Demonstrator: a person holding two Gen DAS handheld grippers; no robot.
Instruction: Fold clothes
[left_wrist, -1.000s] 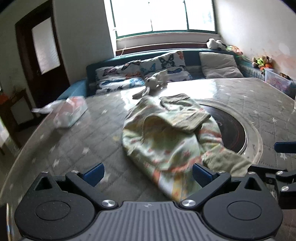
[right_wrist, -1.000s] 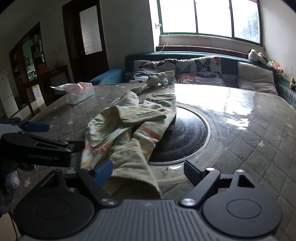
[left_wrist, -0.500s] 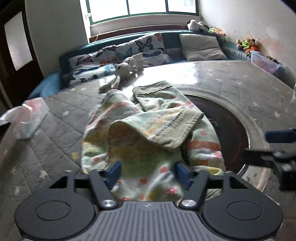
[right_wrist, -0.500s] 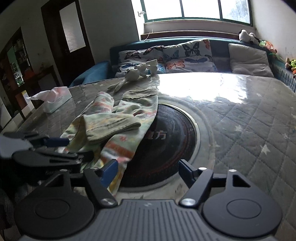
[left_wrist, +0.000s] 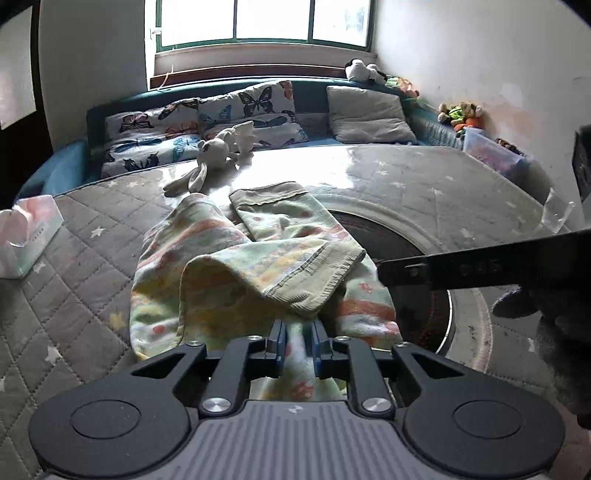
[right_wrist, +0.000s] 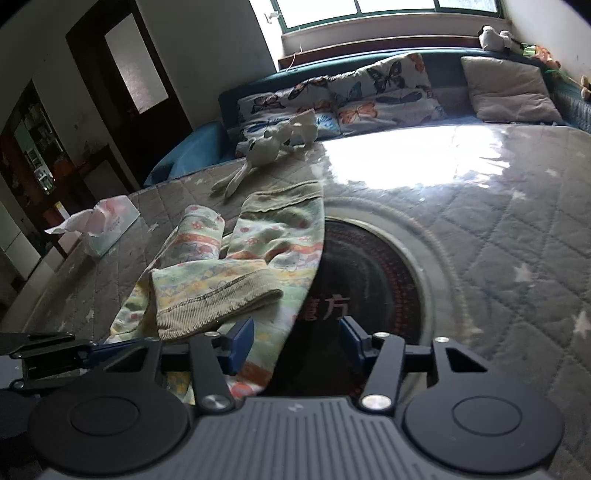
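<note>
A small pair of pastel patterned trousers lies crumpled on the quilted table, one ribbed cuff folded back over the middle. They also show in the right wrist view. My left gripper is shut on the near edge of the trousers, with cloth bunched between the blue pads. My right gripper is open, its left finger over the trousers' near right edge and its right finger over the dark round inset. The right gripper's finger reaches in from the right in the left wrist view.
A dark round inset sits in the table's middle. A tissue box stands at the left edge, also in the right wrist view. A stuffed rabbit lies at the far edge. A sofa with butterfly cushions runs behind.
My left gripper moved forward onto the near edge of the trousers and closed on it. My right gripper came forward and lower over the trousers' right edge, still open.
</note>
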